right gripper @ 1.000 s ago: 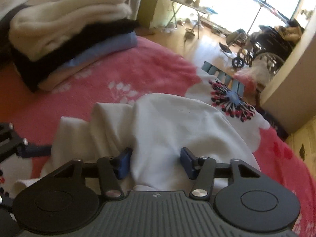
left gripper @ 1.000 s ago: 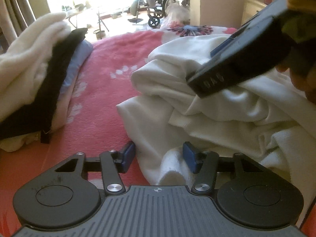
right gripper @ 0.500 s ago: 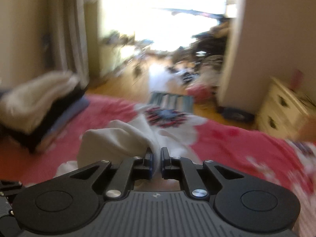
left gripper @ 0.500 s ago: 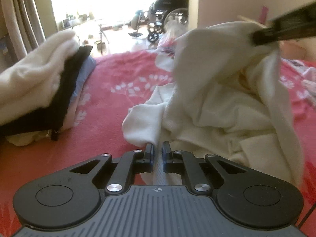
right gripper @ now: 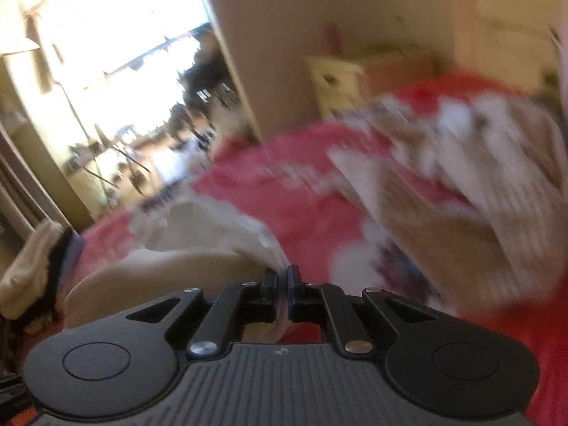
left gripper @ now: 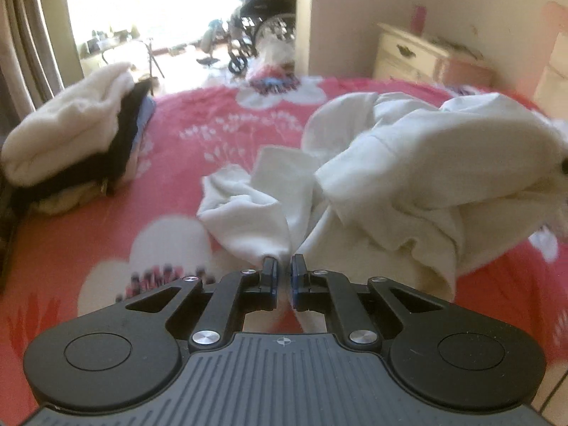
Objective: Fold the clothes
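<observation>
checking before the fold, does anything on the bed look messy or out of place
Only the white garment: it lies crumpled in a heap on the pink bedspread, not spread flat. The folded stack at the left looks tidy.

The garment (left gripper: 426, 177) is off-white, plain. The bedspread (left gripper: 213, 135) beneath it is coral pink, printed with large white flowers with dark-tipped pink stamens and small white sprigs. On the far left, the folded stack (left gripper: 71, 142) shows cream on top, then black, pale blue and pale beige layers. Both tongs are black with blue pads. The dresser (left gripper: 408, 56) at far right is cream.
</observation>
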{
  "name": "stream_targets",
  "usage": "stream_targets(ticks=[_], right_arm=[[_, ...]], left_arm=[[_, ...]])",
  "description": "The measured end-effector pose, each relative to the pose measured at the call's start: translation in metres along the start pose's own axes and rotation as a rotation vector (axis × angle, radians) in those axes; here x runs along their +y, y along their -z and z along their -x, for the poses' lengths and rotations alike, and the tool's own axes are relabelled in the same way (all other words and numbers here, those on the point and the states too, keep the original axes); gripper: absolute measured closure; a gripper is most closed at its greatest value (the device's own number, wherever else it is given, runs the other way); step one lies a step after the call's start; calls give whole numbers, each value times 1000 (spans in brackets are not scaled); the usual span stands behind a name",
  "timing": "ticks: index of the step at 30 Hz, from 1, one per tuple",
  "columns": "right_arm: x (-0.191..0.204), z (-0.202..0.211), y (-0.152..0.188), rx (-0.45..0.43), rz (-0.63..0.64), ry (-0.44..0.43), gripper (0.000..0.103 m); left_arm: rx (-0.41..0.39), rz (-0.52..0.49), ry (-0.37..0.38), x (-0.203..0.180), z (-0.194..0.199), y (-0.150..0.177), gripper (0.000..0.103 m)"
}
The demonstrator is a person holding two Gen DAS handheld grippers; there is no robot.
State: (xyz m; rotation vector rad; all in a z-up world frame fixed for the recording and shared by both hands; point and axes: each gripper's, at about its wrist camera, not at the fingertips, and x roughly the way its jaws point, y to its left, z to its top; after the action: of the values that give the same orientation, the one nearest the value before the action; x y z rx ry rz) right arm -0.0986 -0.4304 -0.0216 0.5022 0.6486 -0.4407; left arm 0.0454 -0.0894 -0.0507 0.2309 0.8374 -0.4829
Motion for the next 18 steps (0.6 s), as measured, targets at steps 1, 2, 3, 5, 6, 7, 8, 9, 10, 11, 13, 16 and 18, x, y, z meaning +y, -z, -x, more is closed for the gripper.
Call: stream_targets(ticks=[1,2,3,5,6,7,8,9,10,11,13,16,18], right_arm=[[-11,-2,8,33,-11,21,97],[-19,-6,16,72,-8,48,98],[-28,-10,22,104,-7,84,98],[-41,-13,26,153,-25,130,97],[-47,-12,27,167,-37,148,94],[-51,-5,27,153,-44,153,93],[-51,3,24,129,-42,150,92],[-48,11,21,97,-34,146,88],[-43,17,19,72,-28,127,85],[-38,19,15,60,-23,91,78],[-22,19,8,52,-7,13,63],[21,5,7,79,72,-118,49],[59,-14,15,141,166,-197,41]], left_arm=[[23,-9,2,-3,2,7,98],[49,-21,-2,-5,2,13,98],[76,-35,-10,-6,1,19,98],[124,-60,-25,-5,-1,28,102],[137,-68,-28,-3,1,30,102],[143,-73,-25,1,5,32,101],[142,-71,-23,6,9,33,101],[135,-63,-21,11,14,34,100],[125,-59,-21,15,18,33,98],[113,-59,-23,19,22,32,96],[83,-62,-28,23,26,28,74],[21,-83,-34,20,23,18,52],[4,-121,-20,12,13,13,35]])
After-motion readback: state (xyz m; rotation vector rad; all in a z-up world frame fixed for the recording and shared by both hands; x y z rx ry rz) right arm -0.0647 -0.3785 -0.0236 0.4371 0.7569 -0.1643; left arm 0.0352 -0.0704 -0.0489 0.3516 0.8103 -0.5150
